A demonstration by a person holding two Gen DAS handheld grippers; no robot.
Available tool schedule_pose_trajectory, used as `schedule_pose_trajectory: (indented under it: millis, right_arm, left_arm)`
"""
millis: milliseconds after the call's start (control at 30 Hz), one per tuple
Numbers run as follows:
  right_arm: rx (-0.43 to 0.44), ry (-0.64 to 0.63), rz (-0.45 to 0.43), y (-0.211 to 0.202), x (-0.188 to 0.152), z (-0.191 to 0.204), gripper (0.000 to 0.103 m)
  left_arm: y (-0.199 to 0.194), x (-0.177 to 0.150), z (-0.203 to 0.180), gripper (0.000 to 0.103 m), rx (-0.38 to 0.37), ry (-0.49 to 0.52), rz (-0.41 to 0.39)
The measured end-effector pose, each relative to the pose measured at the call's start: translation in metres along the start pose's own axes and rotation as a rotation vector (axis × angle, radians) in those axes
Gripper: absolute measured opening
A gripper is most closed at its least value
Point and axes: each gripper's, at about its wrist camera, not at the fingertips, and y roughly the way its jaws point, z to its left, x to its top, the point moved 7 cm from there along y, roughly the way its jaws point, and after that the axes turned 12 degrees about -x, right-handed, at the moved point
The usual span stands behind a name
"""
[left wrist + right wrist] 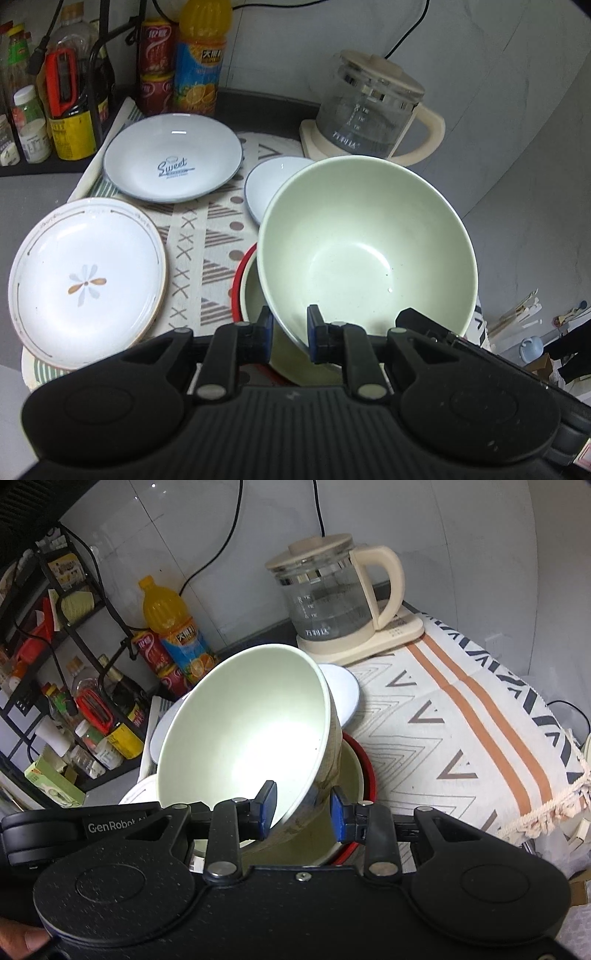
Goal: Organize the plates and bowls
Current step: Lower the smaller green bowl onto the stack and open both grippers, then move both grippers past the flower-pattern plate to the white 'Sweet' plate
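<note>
A pale green bowl point(365, 243) is tilted over a red-rimmed bowl point(246, 284). My left gripper point(290, 332) is shut on the green bowl's near rim, one finger inside and one outside. In the right wrist view my right gripper point(303, 810) straddles the same green bowl's point(251, 738) rim, its pads a little apart from the wall; the red-rimmed bowl point(360, 771) lies under it. A flower plate point(86, 282) sits front left, a "Sweet" plate point(173, 162) behind it, and a small blue-rimmed plate point(269, 184) behind the bowl.
A glass kettle point(369, 114) on its cream base stands at the back right. Bottles and cans, among them an orange juice bottle point(201, 62), line the back left beside a black rack point(55, 657). A patterned cloth point(454, 716) covers the counter.
</note>
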Motion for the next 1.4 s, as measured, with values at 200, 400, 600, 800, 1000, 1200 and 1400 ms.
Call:
schedule_pose_trajectory:
  millis: [200, 400, 600, 800, 1000, 1200, 1400]
  right_arm:
    - [-0.013, -0.002, 0.027, 0.007, -0.005, -0.001, 0.031]
    - [-0.035, 0.001, 0.063, 0.016, -0.011, -0.005, 0.032]
    - [-0.026, -0.008, 0.071, 0.017, -0.01, -0.005, 0.037]
    - [-0.017, -0.027, 0.055, 0.013, -0.006, -0.004, 0.042]
    - [-0.007, -0.007, 0.028, 0.003, 0.001, -0.012, 0.05]
    - [0.001, -0.005, -0.001, -0.009, 0.002, -0.017, 0.068]
    - [0.01, -0.001, -0.026, -0.023, -0.002, -0.02, 0.095]
  left_arm:
    - [0.009, -0.005, 0.005, 0.016, 0.002, -0.013, 0.032]
    - [0.02, -0.009, 0.008, 0.016, 0.001, -0.02, 0.059]
    - [0.022, -0.009, 0.006, 0.021, 0.019, -0.004, 0.062]
    - [0.02, -0.004, 0.005, 0.043, 0.055, -0.009, 0.052]
    - [0.01, 0.006, -0.002, 0.063, 0.062, 0.017, -0.007]
    - [0.001, 0.006, -0.004, 0.076, 0.08, 0.005, -0.027]
    - [-0.015, 0.002, 0.002, 0.084, 0.113, -0.014, -0.054]
